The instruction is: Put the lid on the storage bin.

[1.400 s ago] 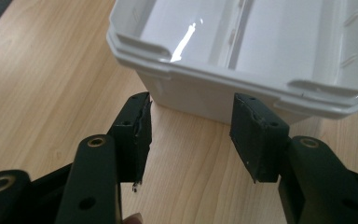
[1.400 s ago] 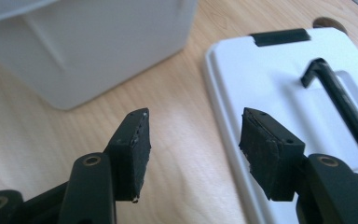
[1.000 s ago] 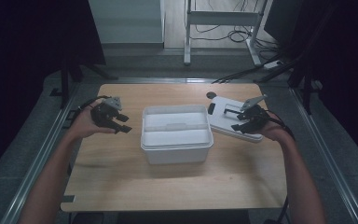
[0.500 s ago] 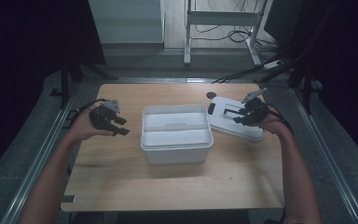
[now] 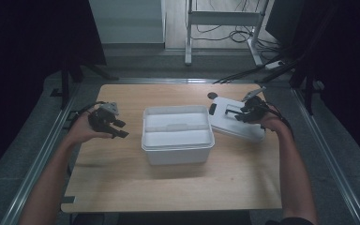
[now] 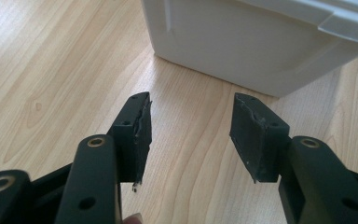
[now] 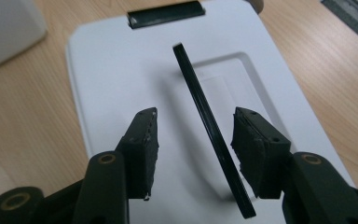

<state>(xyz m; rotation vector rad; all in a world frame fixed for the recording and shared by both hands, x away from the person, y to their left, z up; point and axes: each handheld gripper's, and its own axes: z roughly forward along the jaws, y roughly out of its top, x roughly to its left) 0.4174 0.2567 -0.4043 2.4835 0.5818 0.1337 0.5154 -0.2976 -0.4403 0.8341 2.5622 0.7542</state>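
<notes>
A white plastic box (image 5: pixel 177 140) stands open in the middle of the wooden table. Its white lid (image 5: pixel 236 127) lies flat to the right of it, with a thin black handle (image 7: pixel 205 116) standing up from its top. My right gripper (image 5: pixel 239 114) hangs low over the lid (image 7: pixel 116 79). In the right gripper view the handle runs between the jaws of the right gripper (image 7: pixel 193 140), nearer the right pad and touching neither. Those jaws have just been closing. My left gripper (image 5: pixel 121 129) is open left of the box, and the left gripper (image 6: pixel 191 126) faces the box wall (image 6: pixel 261 42) with nothing between its jaws.
A black latch (image 7: pixel 165 14) sits at the lid's far end. Bare wood (image 5: pixel 168 187) stretches in front of the box to the near edge. Metal rails (image 5: pixel 37 159) run along both sides of the table, and stands and cables lie beyond its far edge.
My right gripper has sunk a little toward the lid and its jaws stand narrower around the handle. The left gripper, box and lid have kept their places.
</notes>
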